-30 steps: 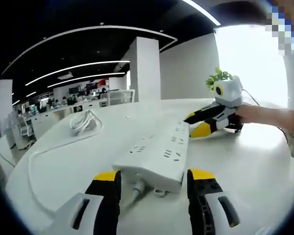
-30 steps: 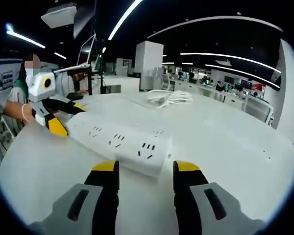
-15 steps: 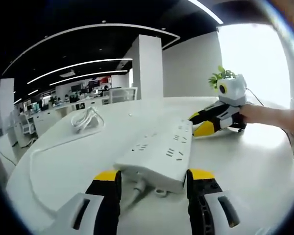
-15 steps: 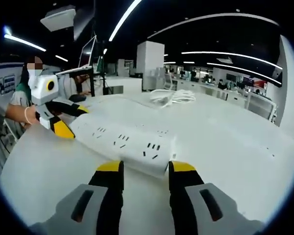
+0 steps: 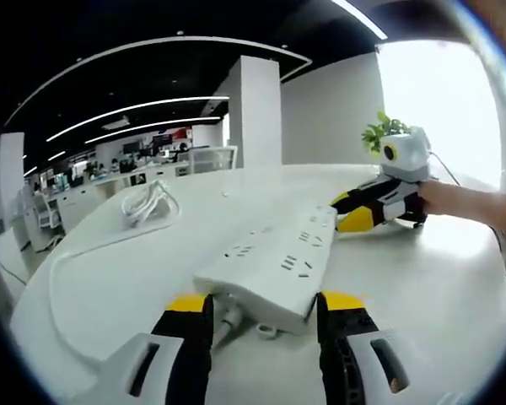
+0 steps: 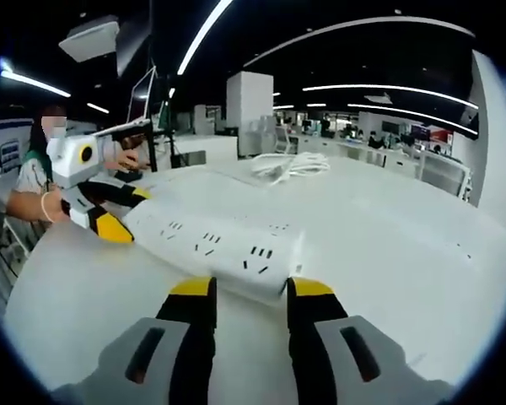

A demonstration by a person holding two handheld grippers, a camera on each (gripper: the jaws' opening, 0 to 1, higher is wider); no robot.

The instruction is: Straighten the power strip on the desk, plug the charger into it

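Note:
A white power strip (image 5: 270, 266) lies on the white desk (image 5: 110, 295), with its cord end between my left gripper's (image 5: 263, 302) yellow-tipped jaws, which press its sides. The strip's far end sits in my right gripper (image 5: 379, 202), held by a hand. In the right gripper view the same power strip (image 6: 211, 245) runs from my right gripper (image 6: 249, 287), shut on its near end, to the left gripper (image 6: 101, 211). A coiled white charger cable (image 5: 148, 202) rests farther back on the desk; the charger cable (image 6: 291, 164) also lies behind the strip.
The strip's white cord (image 5: 67, 270) loops along the desk's left edge. A small potted plant (image 5: 379, 131) stands behind the right gripper. The person's forearm (image 5: 472, 207) reaches in from the right. Office desks and a pillar (image 5: 257, 114) fill the background.
Both pairs of jaws have narrowed slightly around the strip's ends. The strip has turned a little, and the other gripper has drifted slightly in each view.

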